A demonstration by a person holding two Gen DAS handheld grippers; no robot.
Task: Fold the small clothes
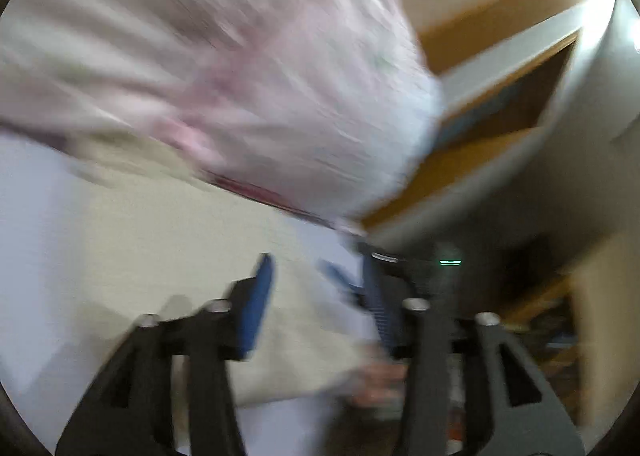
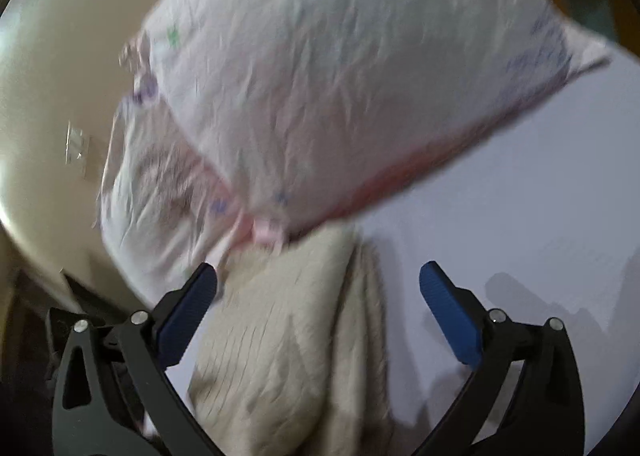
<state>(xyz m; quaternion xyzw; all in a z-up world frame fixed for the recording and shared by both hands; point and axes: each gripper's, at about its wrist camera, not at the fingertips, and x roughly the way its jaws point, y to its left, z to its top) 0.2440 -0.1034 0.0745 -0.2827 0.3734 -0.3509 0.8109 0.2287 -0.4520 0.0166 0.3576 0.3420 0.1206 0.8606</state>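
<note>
A pale pink, patterned small garment (image 1: 248, 68) with a red hem fills the upper part of the blurred left wrist view; it also shows in the right wrist view (image 2: 340, 88), lying over the far end of a beige ribbed garment (image 2: 280, 344). The beige garment also shows in the left wrist view (image 1: 192, 248) on the white table. My left gripper (image 1: 316, 284) is open and empty above the beige garment. My right gripper (image 2: 320, 288) is open and empty, its fingers either side of the beige garment, just short of the pink one.
The white table (image 2: 520, 192) extends to the right in the right wrist view. An open wooden door or cabinet (image 1: 500, 96) stands beyond the table. A dark device with a green light (image 1: 450, 262) sits close to my left gripper's right finger. A cream wall (image 2: 52, 96) is at left.
</note>
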